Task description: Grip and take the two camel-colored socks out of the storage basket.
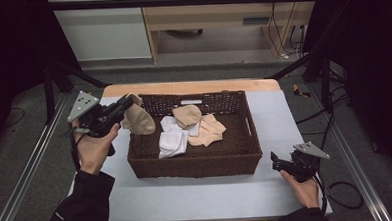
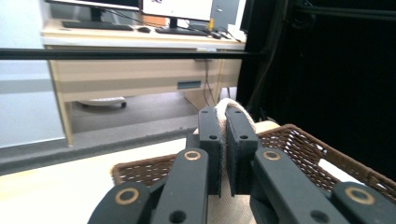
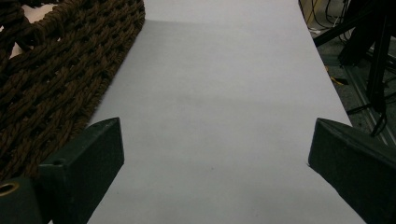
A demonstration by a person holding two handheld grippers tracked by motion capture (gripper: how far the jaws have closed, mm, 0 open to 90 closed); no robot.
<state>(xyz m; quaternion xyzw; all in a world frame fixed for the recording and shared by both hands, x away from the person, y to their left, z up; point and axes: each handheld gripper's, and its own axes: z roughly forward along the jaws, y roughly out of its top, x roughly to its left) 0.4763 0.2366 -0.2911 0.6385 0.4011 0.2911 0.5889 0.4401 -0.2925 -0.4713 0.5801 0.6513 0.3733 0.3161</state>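
We cannot see much of the beige sock point(image 1: 138, 120) in the left gripper view, where our own jaws cover all but a thin strip of ribbed cloth point(image 2: 223, 140) between them and a rounded edge above. In the high view the left gripper point(image 1: 125, 104) holds that sock up over the left rim of the brown woven basket point(image 1: 196, 165), and the cloth hangs down as a soft oval fold. Our left gripper's jaws are closed on it with only the fabric between them.

Inside the basket we see a white sock point(image 1: 173, 141) lying flat toward the left, and more beige socks point(image 1: 200, 124) heaped toward the back and right; how many lie in that heap we cannot tell. A pale label point(image 1: 191, 102) sits on the inside of the basket's far wall, too small for us to read.

Our right gripper point(image 1: 276, 162) rests low over the grey surface point(image 1: 284, 116), just right of the basket's near corner. In the right gripper view its jaws stand wide apart with nothing between them, the basket wall point(image 3: 56, 79) cut off at the left.
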